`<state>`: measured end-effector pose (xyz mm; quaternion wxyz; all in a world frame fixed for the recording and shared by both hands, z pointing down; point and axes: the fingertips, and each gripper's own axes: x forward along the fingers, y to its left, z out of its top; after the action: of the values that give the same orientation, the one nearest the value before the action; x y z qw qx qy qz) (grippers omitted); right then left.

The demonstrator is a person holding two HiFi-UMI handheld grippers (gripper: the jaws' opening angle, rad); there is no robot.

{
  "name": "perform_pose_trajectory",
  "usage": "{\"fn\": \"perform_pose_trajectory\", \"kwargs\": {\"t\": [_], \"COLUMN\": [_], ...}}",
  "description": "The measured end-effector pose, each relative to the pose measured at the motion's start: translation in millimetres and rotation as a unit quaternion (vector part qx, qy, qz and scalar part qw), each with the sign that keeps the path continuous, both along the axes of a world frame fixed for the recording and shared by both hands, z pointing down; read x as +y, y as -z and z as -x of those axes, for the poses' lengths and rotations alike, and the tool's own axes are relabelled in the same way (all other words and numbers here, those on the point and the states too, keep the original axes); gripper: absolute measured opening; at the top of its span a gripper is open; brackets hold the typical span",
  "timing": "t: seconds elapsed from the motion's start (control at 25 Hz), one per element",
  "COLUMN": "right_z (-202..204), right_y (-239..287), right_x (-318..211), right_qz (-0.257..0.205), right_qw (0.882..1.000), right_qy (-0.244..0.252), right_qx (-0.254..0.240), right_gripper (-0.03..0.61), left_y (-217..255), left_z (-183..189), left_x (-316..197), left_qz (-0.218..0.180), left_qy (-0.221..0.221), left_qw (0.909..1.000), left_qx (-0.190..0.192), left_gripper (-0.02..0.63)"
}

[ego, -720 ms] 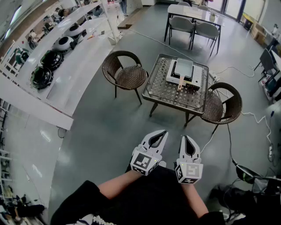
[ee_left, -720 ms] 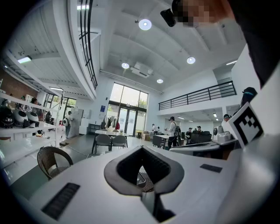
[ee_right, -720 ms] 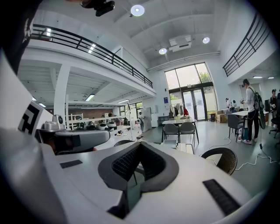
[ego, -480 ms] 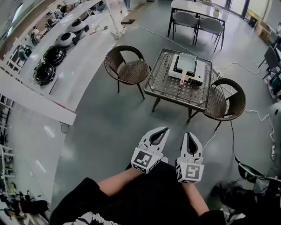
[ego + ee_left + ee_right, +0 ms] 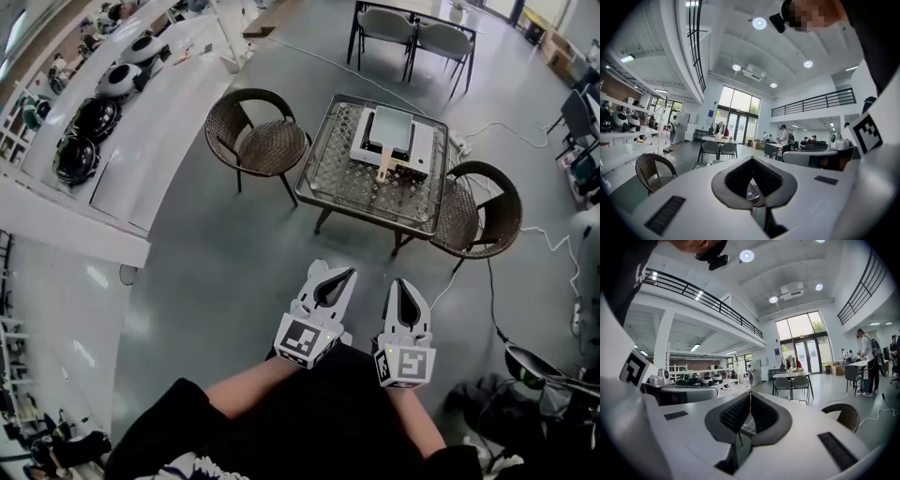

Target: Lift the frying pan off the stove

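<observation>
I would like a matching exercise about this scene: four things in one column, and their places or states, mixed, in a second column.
1 frying pan
2 stove
3 left gripper
4 wicker chair

a on the table
b shut, holding nothing
c on the floor beside the table
d on top of the stove

Pairs: 1-d, 2-a, 3-b, 4-c

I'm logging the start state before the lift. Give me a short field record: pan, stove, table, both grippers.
pan: square frying pan on the stove, its wooden handle toward the person
table: low table with a wicker chair on its left and another on its right
left gripper: shut, empty, well short of the table
right gripper: shut, empty, beside the left gripper
progress: pan not yet lifted
</observation>
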<state>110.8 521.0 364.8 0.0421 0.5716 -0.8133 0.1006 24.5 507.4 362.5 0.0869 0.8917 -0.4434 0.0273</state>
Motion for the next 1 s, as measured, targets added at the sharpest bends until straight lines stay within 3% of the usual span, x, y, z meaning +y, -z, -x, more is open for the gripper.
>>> {"fn": "perform_pose_trajectory", "kwargs": {"t": [0.24,0.4,0.68,1.0], "right_z": [17,23,39,57], "right_y": [-12,-15,-29,-41], "right_x": [-67,-120,-207,-285], "right_qz": [0.020,0.053,0.100,0.127], "right_qw": [1.000,0.999,0.995,0.990], "right_qy": [0.018,0.002,-0.029,-0.062], "right_qx": [-0.001,0.009,0.000,0.026], "right_gripper": [0.031,0.031,0.029,0.031], "left_y": [-6,-8,-7,-16], "left_z": [10,22,49,67], "left_x": [-69,-124,-210,-286], "left_qz": [0.001,0.012,0.050,0.052], "left_qy": [-0.011,-0.018,-0.039,-0.079], "left_qw": [0.9999,0.9998,0.9971,0.9945], "left_qx": [-0.007,-0.001,0.042,0.044], "left_gripper": [0.014,0.014,0.014,0.014]}}
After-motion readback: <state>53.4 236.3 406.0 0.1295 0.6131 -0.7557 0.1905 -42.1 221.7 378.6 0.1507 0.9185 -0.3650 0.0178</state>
